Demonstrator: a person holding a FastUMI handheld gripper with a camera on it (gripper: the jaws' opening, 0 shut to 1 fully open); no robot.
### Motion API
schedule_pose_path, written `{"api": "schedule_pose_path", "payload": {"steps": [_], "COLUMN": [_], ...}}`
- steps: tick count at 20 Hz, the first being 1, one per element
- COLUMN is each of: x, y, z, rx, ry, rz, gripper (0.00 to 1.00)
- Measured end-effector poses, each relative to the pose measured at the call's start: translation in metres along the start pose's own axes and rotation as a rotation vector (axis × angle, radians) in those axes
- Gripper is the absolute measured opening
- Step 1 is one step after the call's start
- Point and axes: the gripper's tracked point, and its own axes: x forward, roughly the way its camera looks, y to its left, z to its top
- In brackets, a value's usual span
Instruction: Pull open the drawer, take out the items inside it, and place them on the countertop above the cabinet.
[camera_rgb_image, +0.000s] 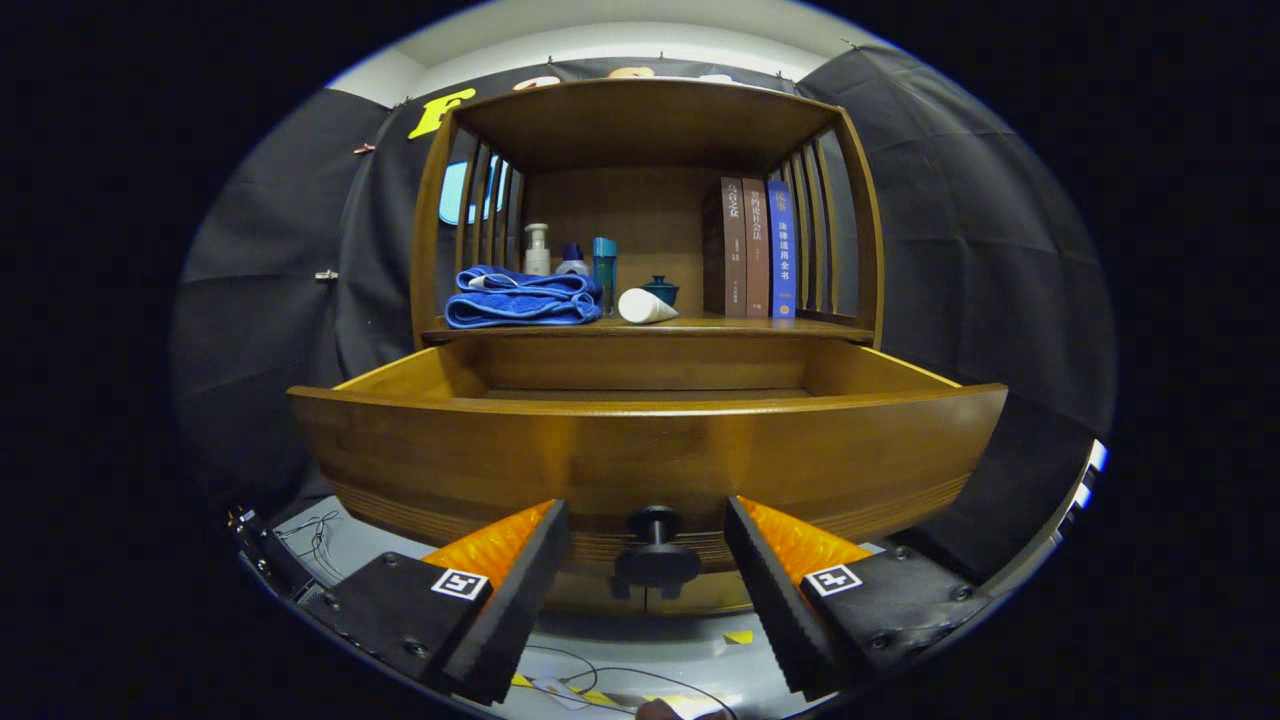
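A wooden cabinet stands ahead with its drawer (645, 455) pulled out toward me. The drawer's dark round knob (655, 550) sits between my fingers, which stand apart on either side without touching it, so my gripper (648, 520) is open. The drawer's inside is mostly hidden behind its front panel; only the side walls and back show. On the countertop (700, 326) above lie a folded blue towel (522, 297), a white tube (645, 306), a small dark lidded bowl (661, 290) and a few bottles (570, 258).
Three upright books (755, 248) stand at the right of the countertop under a wooden shelf roof with slatted sides. Cables (315, 530) and yellow tape marks (738, 636) lie on the grey floor below the drawer.
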Motion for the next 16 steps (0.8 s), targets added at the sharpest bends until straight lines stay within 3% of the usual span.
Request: {"api": "schedule_pose_path", "payload": {"steps": [7,16], "x": [0.004,0.062], "y": [0.0,0.002], "z": [0.005,0.024], "rx": [0.002,-0.02], "ry": [-0.012,-0.022], "rz": [0.006,0.004], "gripper": [0.99,0.99]}}
